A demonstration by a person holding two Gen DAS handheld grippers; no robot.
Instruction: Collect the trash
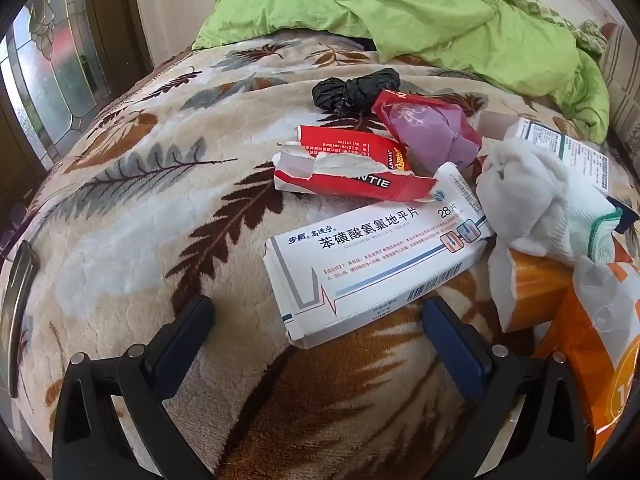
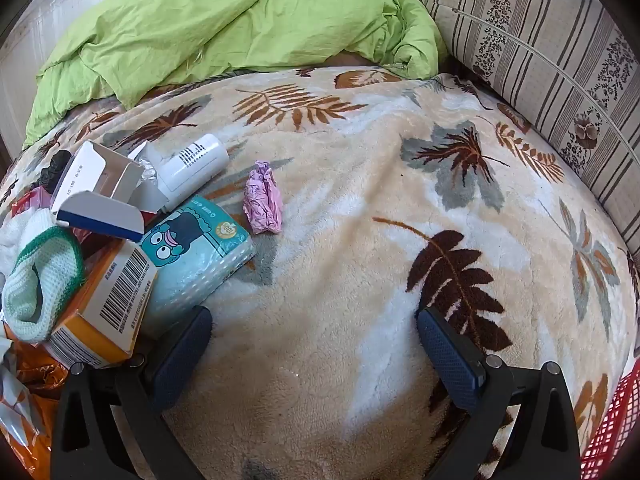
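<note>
Trash lies on a leaf-patterned blanket (image 1: pixel 160 208). In the left wrist view a white medicine box (image 1: pixel 372 264) lies just ahead of my open, empty left gripper (image 1: pixel 318 322). Behind it are a torn red carton (image 1: pixel 348 168), a red and purple wrapper (image 1: pixel 432 132) and a black crumpled bag (image 1: pixel 356 90). In the right wrist view my right gripper (image 2: pixel 312 332) is open and empty over bare blanket (image 2: pixel 360 200). A crumpled pink paper (image 2: pixel 264 200) lies ahead to its left. A teal tissue pack (image 2: pixel 196 256), a white bottle (image 2: pixel 192 168) and an orange box (image 2: pixel 108 304) lie at left.
A white sock (image 1: pixel 532 200) and orange packaging (image 1: pixel 592 340) lie right of the medicine box. A green quilt (image 2: pixel 224 28) is heaped at the back. A striped cushion (image 2: pixel 540 64) lines the right side. A red mesh basket (image 2: pixel 612 428) shows at the lower right. A glass door (image 1: pixel 52 68) is at left.
</note>
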